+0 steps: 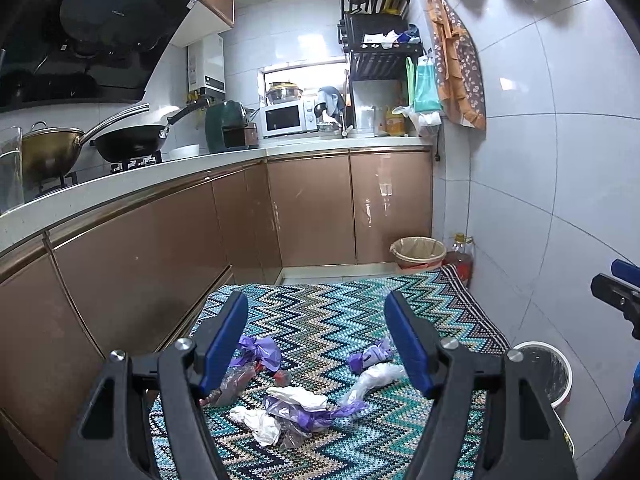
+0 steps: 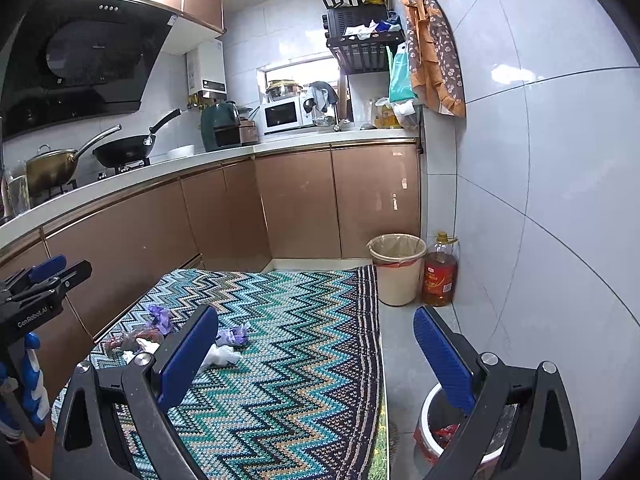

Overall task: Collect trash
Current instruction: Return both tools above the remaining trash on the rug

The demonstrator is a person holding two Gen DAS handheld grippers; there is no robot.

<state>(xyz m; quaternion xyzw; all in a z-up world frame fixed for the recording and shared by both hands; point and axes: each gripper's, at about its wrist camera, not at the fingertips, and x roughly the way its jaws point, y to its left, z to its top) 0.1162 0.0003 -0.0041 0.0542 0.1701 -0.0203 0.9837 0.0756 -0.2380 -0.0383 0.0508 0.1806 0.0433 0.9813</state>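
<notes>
Trash lies scattered on a zigzag-patterned mat point(image 1: 320, 312): a purple plastic bag point(image 1: 262, 350), a purple wrapper point(image 1: 368, 356), a white plastic scrap point(image 1: 376, 378), white crumpled paper point(image 1: 256, 422) and a clear wrapper with red in it point(image 1: 236, 384). My left gripper point(image 1: 315, 298) hovers above this pile, open, nothing between its blue pads. My right gripper point(image 2: 314, 314) is open wide and empty, off to the right of the trash point(image 2: 224, 354). Under its right finger stands a small white-rimmed bin point(image 2: 426, 396) holding red trash point(image 2: 446, 434). The same bin point(image 1: 532, 346) shows in the left wrist view.
A beige lined bin point(image 2: 396, 268) and an oil bottle point(image 2: 440, 276) stand in the far corner. Brown cabinets point(image 1: 140, 260) run along the left under a counter with a wok point(image 1: 132, 142). A tiled wall point(image 2: 540, 200) closes the right side.
</notes>
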